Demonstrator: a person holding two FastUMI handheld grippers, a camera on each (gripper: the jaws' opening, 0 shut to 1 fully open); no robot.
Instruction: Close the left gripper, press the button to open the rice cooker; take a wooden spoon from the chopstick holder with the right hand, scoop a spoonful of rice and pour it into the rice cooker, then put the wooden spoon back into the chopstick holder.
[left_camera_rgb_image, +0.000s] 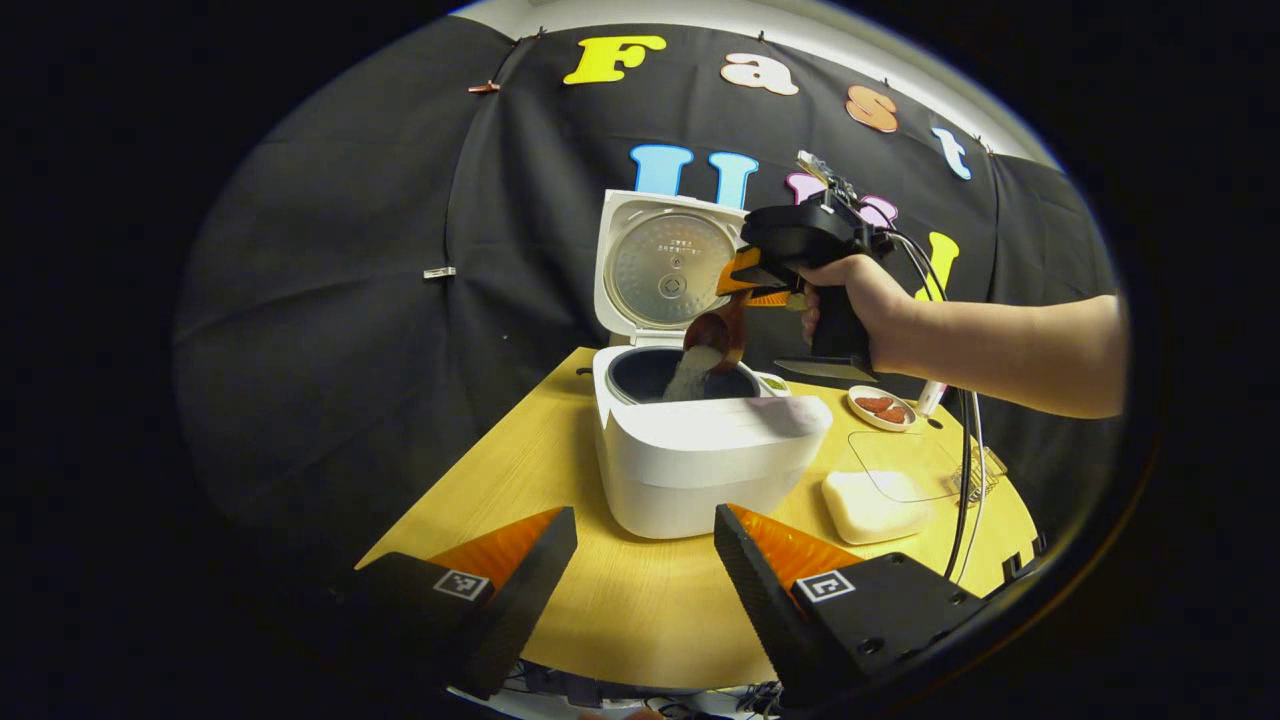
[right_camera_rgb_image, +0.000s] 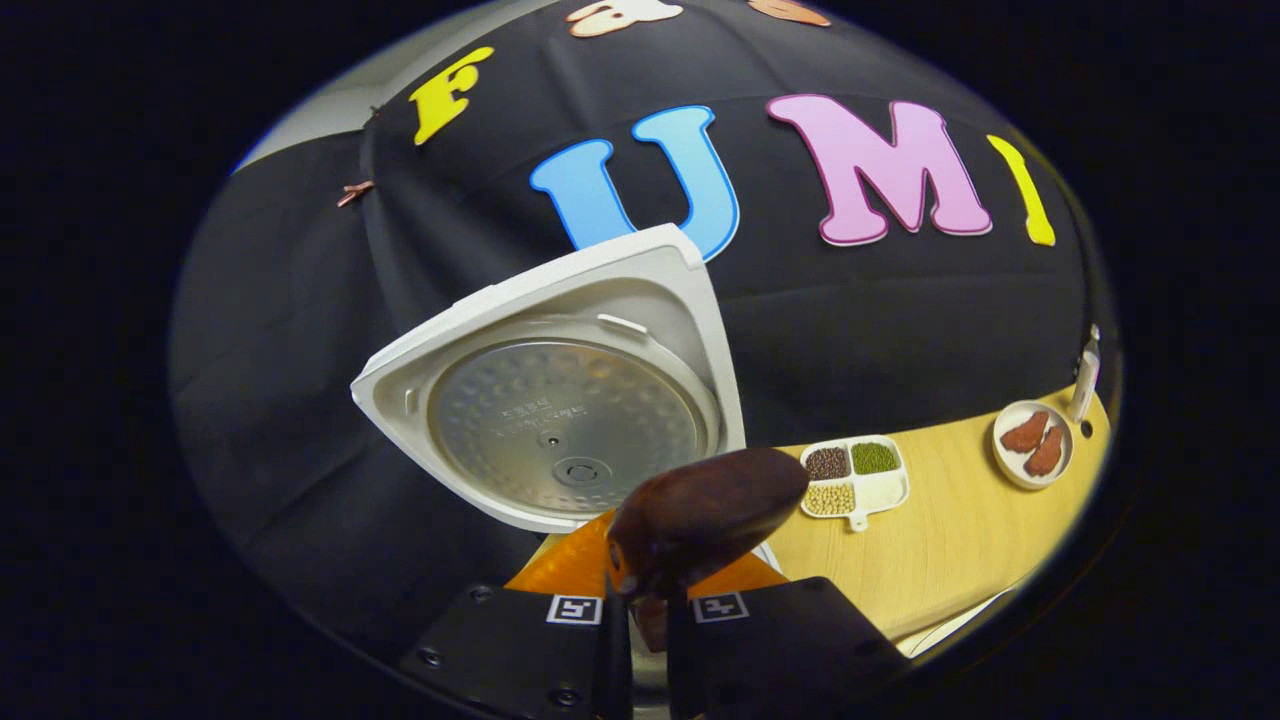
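Two grippers are in play, and you hold one in each hand. Your left gripper hangs low over the yellow wooden surface, its jaws spread wide with nothing between them. Straight ahead of those jaws, a little way off, stands the white boxy rice cooker with its lid tipped up and back, the round metal inner plate facing you. Beyond the cooker, your hand carries the right gripper above the open pot. Its jaws are closed narrow on the handle of the dark brown wooden spoon, which is tilted bowl-down over the dark inner pot, and a pale stream of rice falls from it into the pot.

To the right of the left jaws lie a pale cream block and a clear flat lid; farther off sits a small white dish of reddish pieces.

In the right gripper view, the right gripper has the spoon rising from between its jaws, with the bowl's rounded back towards the camera. Just behind it stands the raised lid. To the right of these jaws, on the surface, rests a white four-part tray of beans and grains, and farther right the dish of reddish pieces.
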